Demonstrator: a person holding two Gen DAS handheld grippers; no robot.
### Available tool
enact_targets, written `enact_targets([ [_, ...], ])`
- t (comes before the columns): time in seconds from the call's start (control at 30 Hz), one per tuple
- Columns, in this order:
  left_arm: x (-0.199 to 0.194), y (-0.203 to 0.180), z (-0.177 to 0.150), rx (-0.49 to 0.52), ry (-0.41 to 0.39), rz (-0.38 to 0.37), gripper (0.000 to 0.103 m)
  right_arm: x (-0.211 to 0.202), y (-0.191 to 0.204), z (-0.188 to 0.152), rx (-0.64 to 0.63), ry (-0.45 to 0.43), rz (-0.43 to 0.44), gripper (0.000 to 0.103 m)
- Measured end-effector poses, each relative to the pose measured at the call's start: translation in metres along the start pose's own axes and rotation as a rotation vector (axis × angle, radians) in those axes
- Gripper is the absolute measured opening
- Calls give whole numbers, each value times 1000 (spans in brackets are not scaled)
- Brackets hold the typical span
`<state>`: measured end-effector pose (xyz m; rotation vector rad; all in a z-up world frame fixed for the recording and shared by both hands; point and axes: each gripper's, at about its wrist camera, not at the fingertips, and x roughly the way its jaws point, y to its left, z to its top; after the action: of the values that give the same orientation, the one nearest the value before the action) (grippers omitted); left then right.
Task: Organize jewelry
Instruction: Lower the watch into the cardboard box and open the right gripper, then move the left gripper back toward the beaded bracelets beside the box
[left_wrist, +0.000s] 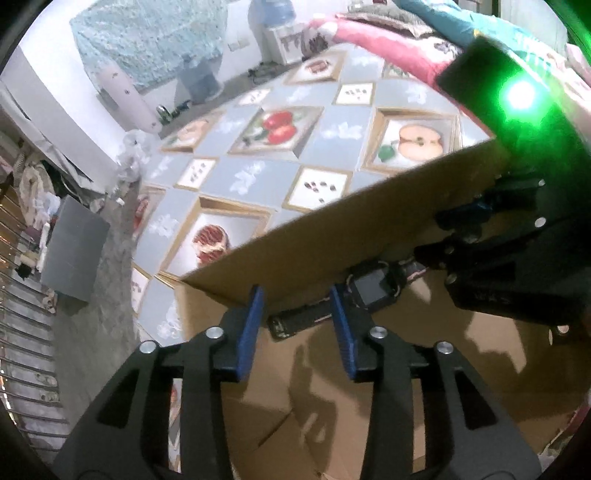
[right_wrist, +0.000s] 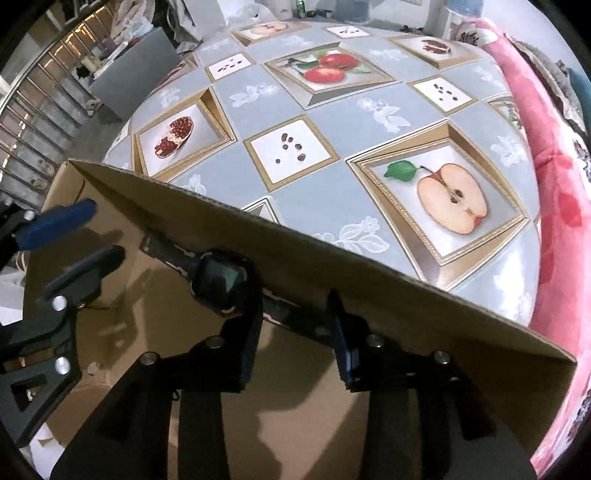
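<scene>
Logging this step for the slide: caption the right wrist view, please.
Right gripper open around a black watch lying inside a cardboard box, left gripper open alongside.

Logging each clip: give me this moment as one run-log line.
watch: lying in cardboard box by far wall | right gripper: open, straddling strap | left gripper: open, near strap end | table: fruit-print cloth

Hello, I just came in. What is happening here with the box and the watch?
A person holds a two-finger tool in each hand, both reaching into an open cardboard box on a table with a fruit-print cloth. A black wristwatch lies inside, against the box's far wall. The right tool is open, its fingers either side of the watch strap, not clamped. The left tool is also open and empty, pointing at the strap's other end.
</scene>
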<state>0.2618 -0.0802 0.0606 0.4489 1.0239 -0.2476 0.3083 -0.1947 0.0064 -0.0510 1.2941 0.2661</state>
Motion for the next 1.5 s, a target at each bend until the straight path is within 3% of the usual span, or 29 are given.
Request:
enact_targets([
  [0.17,-38,11,-11,-42,-103,-3,48,-27,1,-16,-10,-65,-15,36],
  [0.27,-73,21,-29,-77,-188,-3,59,-57,17,-33,-72,-169,-97,37],
  [0.4,-116,27,-68,-128,-279,15,72,-102,39,-66,-130,-307,-153,52],
  [0.57,-147,23,-125,-192,-326,34,83,-141,60,-111,-132,-404,-188,64],
  [0.7,-144,9,-169,-244,-308,38,84,-155,75,-142,-119,-454,-222,73],
  [0.8,-133,-4,-197,-258,-245,-28,84,-156,83,-166,-93,-475,-228,80],
  [0.97,-124,-22,-235,-263,-217,-60,84,-146,87,-207,-35,-480,-241,89],
  [1.03,-122,-25,-245,-282,-218,-80,84,-144,85,-227,-10,-500,-247,97],
  [1.13,-120,-22,-263,-343,-236,-152,87,-135,81,-262,8,-534,-293,97],
  [1.27,-112,-20,-278,-412,-265,-178,93,-108,74,-289,32,-450,-342,97],
  [1.37,-104,-17,-280,-443,-278,-221,95,-91,66,-305,52,-421,-292,97],
  [1.5,-97,-17,-278,-445,-310,-240,95,-84,63,-321,106,-472,-187,97],
])
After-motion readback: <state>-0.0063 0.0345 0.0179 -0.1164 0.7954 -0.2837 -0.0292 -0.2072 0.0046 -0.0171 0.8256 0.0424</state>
